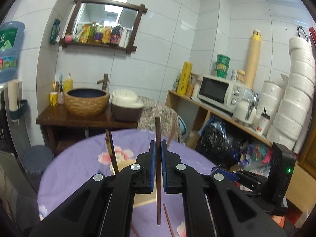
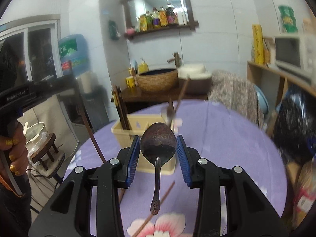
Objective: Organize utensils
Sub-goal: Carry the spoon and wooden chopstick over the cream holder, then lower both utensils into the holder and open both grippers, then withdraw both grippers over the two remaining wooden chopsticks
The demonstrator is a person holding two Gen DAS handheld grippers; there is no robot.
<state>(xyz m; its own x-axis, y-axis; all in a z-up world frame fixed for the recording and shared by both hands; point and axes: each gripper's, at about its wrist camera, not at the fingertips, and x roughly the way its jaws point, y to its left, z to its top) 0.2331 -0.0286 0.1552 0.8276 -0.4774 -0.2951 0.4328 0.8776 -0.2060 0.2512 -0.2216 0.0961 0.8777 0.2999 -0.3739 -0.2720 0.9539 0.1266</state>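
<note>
A microwave [image 1: 216,92] sits on the shelf [image 1: 209,106] (toilet rolls [image 1: 296,90] stacked beside); a woven basin [image 1: 86,101] stands opposite.

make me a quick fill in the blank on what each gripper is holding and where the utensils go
The left gripper is shut on a single brown ____.
The right gripper grips a metal spoon by its ____, handle hanging down.
The beige utensil holder stands on a table with a ____ floral tablecloth.
In the holder's left compartment stand dark ____.

Missing words: chopstick; bowl; purple; chopsticks
</note>
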